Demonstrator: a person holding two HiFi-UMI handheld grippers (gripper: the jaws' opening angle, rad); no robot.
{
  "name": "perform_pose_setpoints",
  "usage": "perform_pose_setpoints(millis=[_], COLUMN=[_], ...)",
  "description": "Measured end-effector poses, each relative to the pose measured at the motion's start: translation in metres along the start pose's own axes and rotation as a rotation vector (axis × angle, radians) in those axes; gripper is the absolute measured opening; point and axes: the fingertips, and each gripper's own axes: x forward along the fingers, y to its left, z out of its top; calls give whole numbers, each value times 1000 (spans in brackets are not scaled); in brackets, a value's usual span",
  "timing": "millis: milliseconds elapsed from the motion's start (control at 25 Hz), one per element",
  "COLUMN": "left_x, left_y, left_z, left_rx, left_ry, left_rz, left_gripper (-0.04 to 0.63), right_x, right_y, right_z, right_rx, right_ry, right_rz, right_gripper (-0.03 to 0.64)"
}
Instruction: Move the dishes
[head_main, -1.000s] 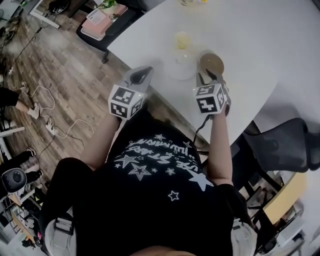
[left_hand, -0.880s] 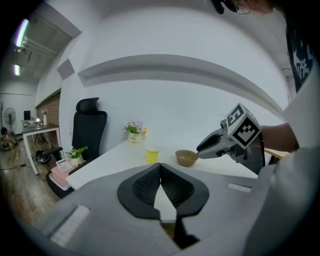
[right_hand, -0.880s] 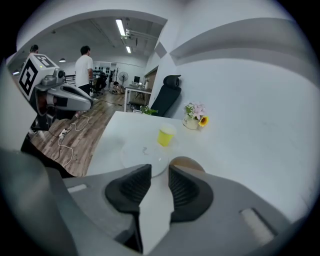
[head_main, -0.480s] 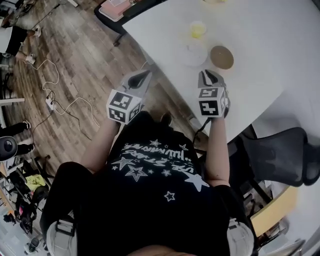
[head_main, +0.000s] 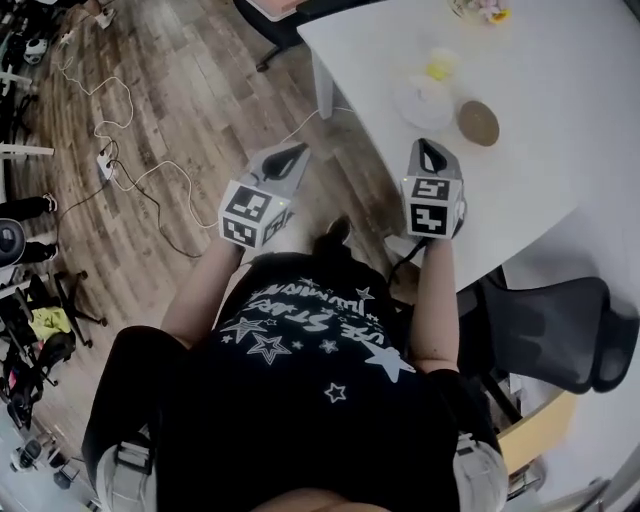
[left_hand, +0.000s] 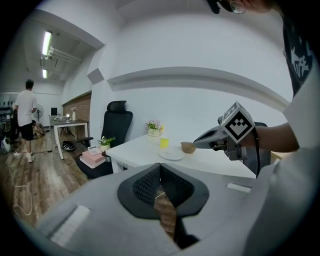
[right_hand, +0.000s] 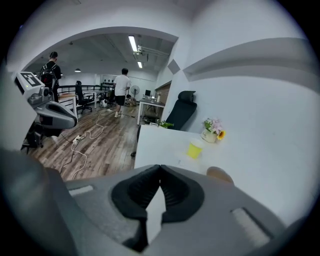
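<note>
On the white table (head_main: 560, 90) stand a yellow cup (head_main: 438, 68), a white plate (head_main: 425, 100) and a brown bowl (head_main: 479, 122), close together near its front edge. My right gripper (head_main: 427, 148) hovers over the table's edge just short of the plate, shut and holding nothing. My left gripper (head_main: 292, 152) is off the table over the wooden floor, also shut and holding nothing. The left gripper view shows the cup (left_hand: 164, 142), plate (left_hand: 171, 155) and bowl (left_hand: 188, 147) ahead. In the right gripper view the cup (right_hand: 194, 148) and the bowl (right_hand: 220, 175) lie just beyond the jaws.
A flower pot (head_main: 480, 10) sits at the table's far side. A black office chair (head_main: 560, 320) stands at my right, another (left_hand: 117, 117) by the table's far end with pink items (left_hand: 92, 157). Cables (head_main: 130, 170) trail on the floor. People stand far off (right_hand: 121, 92).
Both grippers have drawn back from the dishes toward the table's edge. The right gripper, earlier right at the brown bowl, now sits short of the plate.
</note>
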Motion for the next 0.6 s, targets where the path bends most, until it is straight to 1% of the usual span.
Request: perform_pose_setpoints(millis=[160,360,480,600], left_x=[-44,-81,-113,-148], left_y=[13,25,21,14], left_z=[-11,-42,-50,-60], left_rx=[-16,-43,-57,-78], left_ry=[-7,6,6,-6], left_rz=[45,107,135,165], left_gripper=[11,11,11,11], right_x=[-9,-10,-32,-58], right_y=[41,88,111,133], right_z=[6,5,9,7], right_rx=[-35,-49,-69,-81], right_ry=[6,-18,-43,-57], right_rz=[41,97,120,121], right_gripper=[5,5,5,5])
